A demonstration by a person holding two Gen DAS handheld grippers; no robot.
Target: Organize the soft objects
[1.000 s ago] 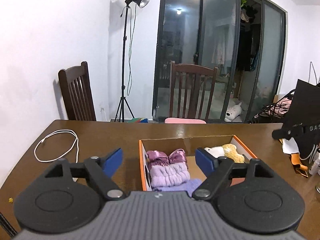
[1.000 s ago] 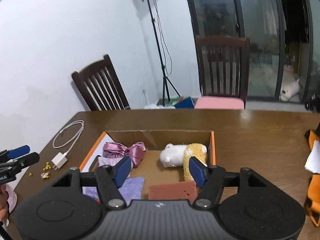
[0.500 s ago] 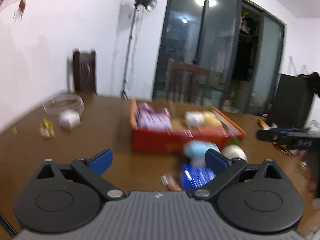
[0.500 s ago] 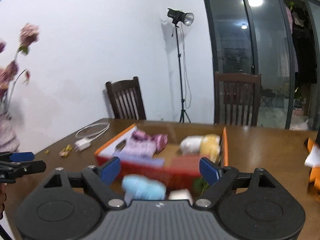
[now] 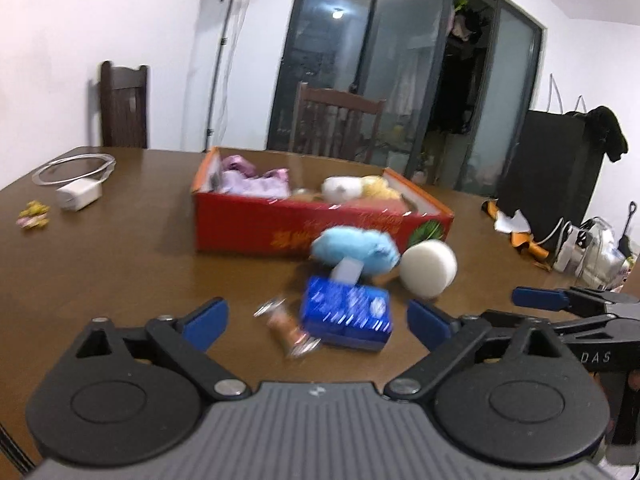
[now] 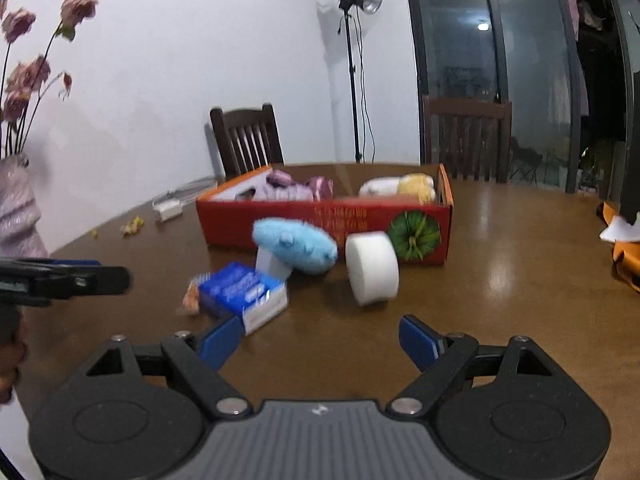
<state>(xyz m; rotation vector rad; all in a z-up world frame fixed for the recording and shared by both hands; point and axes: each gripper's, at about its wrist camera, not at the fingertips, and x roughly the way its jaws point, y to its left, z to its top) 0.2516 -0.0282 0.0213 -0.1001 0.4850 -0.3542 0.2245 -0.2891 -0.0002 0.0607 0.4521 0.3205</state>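
Black tool, blue fingertips

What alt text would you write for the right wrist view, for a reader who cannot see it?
An open black two-finger right gripper with blue pads hovers empty over a brown wooden table, facing a fluffy light-blue plush toy, a white foam cylinder and a blue tissue packet before a red cardboard box.

both wrist views look low across the table toward the red box.
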